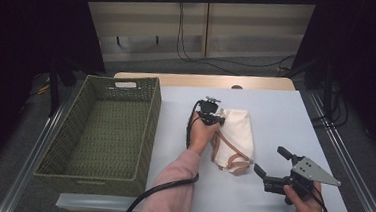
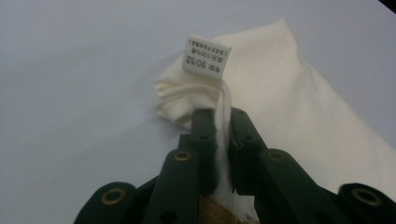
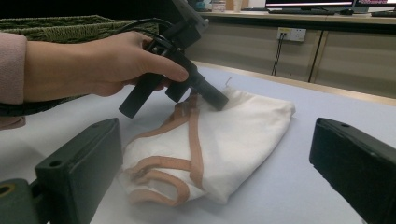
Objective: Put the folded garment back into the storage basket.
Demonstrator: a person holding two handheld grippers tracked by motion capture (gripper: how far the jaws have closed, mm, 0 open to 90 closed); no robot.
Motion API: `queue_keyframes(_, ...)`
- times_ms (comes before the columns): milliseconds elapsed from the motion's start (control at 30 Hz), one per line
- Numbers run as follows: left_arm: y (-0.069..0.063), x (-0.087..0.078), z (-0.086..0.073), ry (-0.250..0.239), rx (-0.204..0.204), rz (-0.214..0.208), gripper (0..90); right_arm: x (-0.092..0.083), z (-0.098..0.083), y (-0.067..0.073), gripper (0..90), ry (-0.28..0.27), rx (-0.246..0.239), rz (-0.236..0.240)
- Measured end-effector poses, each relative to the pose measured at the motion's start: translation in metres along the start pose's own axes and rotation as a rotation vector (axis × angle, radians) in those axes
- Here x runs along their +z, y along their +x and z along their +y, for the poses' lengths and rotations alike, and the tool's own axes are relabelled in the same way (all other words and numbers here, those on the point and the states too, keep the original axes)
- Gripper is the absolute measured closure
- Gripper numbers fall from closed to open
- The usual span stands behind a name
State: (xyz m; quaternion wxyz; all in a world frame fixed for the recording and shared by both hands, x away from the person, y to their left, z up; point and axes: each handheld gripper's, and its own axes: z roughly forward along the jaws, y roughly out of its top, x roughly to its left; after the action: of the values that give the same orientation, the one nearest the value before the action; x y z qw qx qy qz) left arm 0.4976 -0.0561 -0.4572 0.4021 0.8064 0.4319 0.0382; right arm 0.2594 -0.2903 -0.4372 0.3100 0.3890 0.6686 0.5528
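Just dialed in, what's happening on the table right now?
A person works two handheld grippers. The left gripper has its jaws pinched on a fold of a cream cloth garment with tan straps, near its label. The right gripper waits open beside it. The green woven basket sits at the left.

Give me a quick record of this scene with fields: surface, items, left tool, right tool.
surface: pale table top
items: folded cream garment with tan straps and a printed label; green woven basket at the table's left side
left tool: left tool shut on a fold of the garment near the label
right tool: right tool open, apart from the garment, held at the table's near right
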Motion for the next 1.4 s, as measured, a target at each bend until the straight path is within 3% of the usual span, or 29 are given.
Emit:
queue_keyframes(67, 0.001, -0.003, 0.002, 0.01, 0.003, -0.01, 82.7, 0.0, 0.0, 0.0, 2.3, 0.001, -0.002, -0.001)
queue_keyframes(133, 0.0, -0.007, 0.005, 0.002, -0.032, -0.019, 82.8, -0.001, 0.0, 0.0, 2.3, 0.0, 0.005, -0.004)
queue_keyframes(300, 0.0, -0.017, 0.012, 0.003, -0.071, -0.036, 83.1, 0.0, 0.0, 0.001, 2.2, -0.003, -0.005, -0.003)
queue_keyframes(567, -0.001, -0.04, 0.028, -0.007, -0.086, -0.053, 83.4, 0.0, 0.0, 0.0, 2.2, 0.003, -0.009, 0.004)
queue_keyframes(900, -0.003, -0.078, 0.051, -0.044, -0.073, -0.05, 83.4, 0.001, 0.0, 0.001, 2.2, 0.001, -0.008, 0.006)
queue_keyframes(1133, -0.003, -0.105, 0.064, -0.04, -0.072, -0.051, 83.6, 0.002, 0.0, 0.003, 2.1, 0.002, -0.009, 0.01)
queue_keyframes(1400, -0.003, -0.126, 0.074, -0.036, -0.065, -0.045, 83.7, 0.002, -0.001, 0.003, 2.1, 0.006, -0.007, 0.009)
